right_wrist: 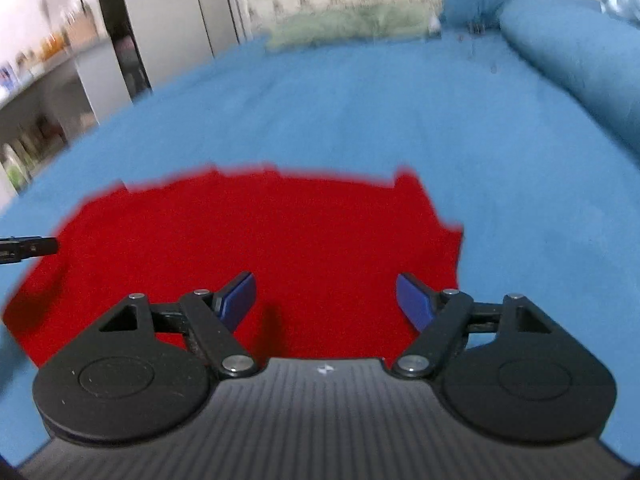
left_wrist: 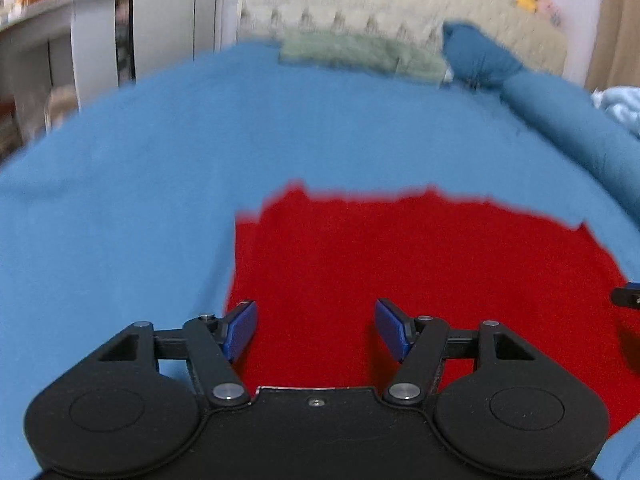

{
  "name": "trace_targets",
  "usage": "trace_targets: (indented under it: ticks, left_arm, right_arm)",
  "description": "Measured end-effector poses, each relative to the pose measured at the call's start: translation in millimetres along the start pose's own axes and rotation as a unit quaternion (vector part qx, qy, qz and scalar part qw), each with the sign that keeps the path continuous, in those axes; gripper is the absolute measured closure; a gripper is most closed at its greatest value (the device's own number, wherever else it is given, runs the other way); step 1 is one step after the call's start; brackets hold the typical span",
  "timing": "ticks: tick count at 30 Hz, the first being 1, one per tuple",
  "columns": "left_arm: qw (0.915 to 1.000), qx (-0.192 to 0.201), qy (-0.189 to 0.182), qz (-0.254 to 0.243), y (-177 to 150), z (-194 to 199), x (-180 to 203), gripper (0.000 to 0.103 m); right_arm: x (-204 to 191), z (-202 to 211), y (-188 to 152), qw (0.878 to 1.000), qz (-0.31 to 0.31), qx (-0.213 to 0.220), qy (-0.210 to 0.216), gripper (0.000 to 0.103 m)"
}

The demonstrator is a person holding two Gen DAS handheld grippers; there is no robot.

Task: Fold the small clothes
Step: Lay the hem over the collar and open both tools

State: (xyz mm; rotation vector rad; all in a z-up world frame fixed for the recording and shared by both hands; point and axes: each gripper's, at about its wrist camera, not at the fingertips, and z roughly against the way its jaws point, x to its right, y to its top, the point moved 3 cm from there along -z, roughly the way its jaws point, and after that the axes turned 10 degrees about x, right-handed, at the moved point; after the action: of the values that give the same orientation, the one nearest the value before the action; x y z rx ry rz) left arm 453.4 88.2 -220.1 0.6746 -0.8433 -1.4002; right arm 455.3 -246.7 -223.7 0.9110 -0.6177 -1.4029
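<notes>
A red garment (left_wrist: 420, 264) lies flat on the blue bed cover (left_wrist: 140, 184); it also shows in the right wrist view (right_wrist: 260, 236). My left gripper (left_wrist: 316, 328) is open and empty, hovering over the garment's left near part. My right gripper (right_wrist: 325, 300) is open and empty over the garment's right near part. The tip of the right gripper shows at the right edge of the left wrist view (left_wrist: 626, 296). The tip of the left gripper shows at the left edge of the right wrist view (right_wrist: 28, 248).
A green folded cloth (left_wrist: 360, 54) and a cream headboard (left_wrist: 360, 8) lie at the far end. A blue pillow (left_wrist: 476, 56) and rolled blue bedding (left_wrist: 568, 120) run along the right. A shelf and cabinet (left_wrist: 60, 40) stand left of the bed.
</notes>
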Motion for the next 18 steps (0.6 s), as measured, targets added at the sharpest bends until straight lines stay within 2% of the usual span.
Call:
trace_targets:
  ticks: [1, 2, 4, 9, 12, 14, 16, 18]
  left_arm:
    - [1.0, -0.005, 0.002, -0.002, -5, -2, 0, 0.034]
    - [0.9999, 0.002, 0.006, -0.011, -6, -2, 1, 0.034]
    - [0.9997, -0.002, 0.012, -0.023, -4, -3, 5, 0.033]
    - [0.9998, -0.006, 0.015, -0.012, 4, 6, 7, 0.033]
    - [0.9996, 0.016, 0.005, -0.022, 17, 26, 13, 0.031]
    - [0.9985, 0.037, 0.004, -0.04, 27, 42, 19, 0.024]
    - [0.9971, 0.057, 0.011, -0.048, 35, 58, 26, 0.009]
    - [0.9961, 0.075, -0.002, -0.047, 43, 71, 38, 0.009]
  right_arm:
    - [4, -8, -7, 1.0, -0.007, -0.021, -0.012, 0.012]
    - [7, -12, -11, 0.999, -0.015, -0.024, -0.018, 0.012]
    - [10, -13, -14, 0.999, -0.031, -0.013, -0.017, 0.012]
    - [7, -9, -8, 1.0, -0.021, -0.009, -0.018, 0.012]
    - [15, 22, 3, 0.999, -0.027, 0.024, -0.023, 0.012]
    - [16, 51, 11, 0.998, -0.021, 0.051, -0.034, 0.011]
    - [21, 78, 19, 0.997, -0.009, 0.06, -0.05, 0.011]
    - [28, 102, 20, 0.996, -0.002, 0.061, -0.06, 0.011]
